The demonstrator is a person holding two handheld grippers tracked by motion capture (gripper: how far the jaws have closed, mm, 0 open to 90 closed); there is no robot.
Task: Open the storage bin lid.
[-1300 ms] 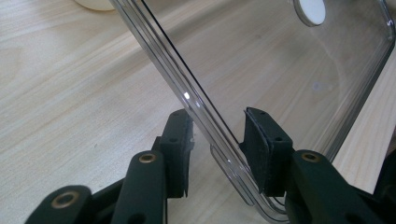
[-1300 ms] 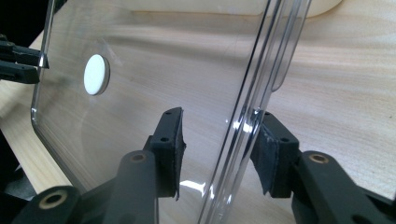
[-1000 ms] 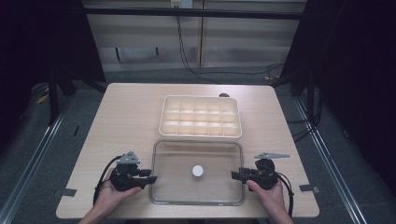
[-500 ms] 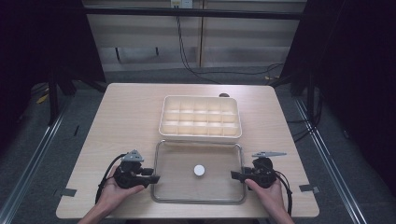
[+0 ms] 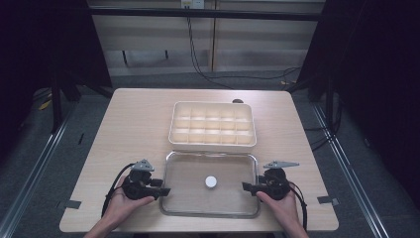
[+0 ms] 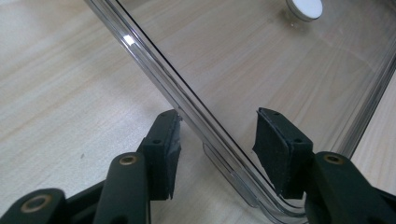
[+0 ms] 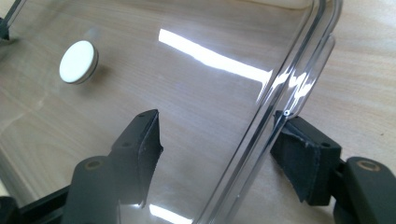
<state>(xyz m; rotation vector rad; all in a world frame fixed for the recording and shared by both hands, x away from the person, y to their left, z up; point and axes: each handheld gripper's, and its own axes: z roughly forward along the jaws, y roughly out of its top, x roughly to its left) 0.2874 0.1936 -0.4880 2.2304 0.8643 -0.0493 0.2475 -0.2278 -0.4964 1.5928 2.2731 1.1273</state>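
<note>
Black tool (image 5: 165, 191) each hand (brass rivets), grey triangular top plate, black trailing cable.

Lab rig; dark curtains (image 5: 44, 44), trailing cables (image 5: 198, 54), lone table (image 5: 133, 119).

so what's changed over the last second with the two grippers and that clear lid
Both grippers closed in slightly on the clear plastic lid: the left gripper and right gripper now straddle its side rims, jaws open. The lid, its white round knob and the cream compartment tray stayed put.
</note>
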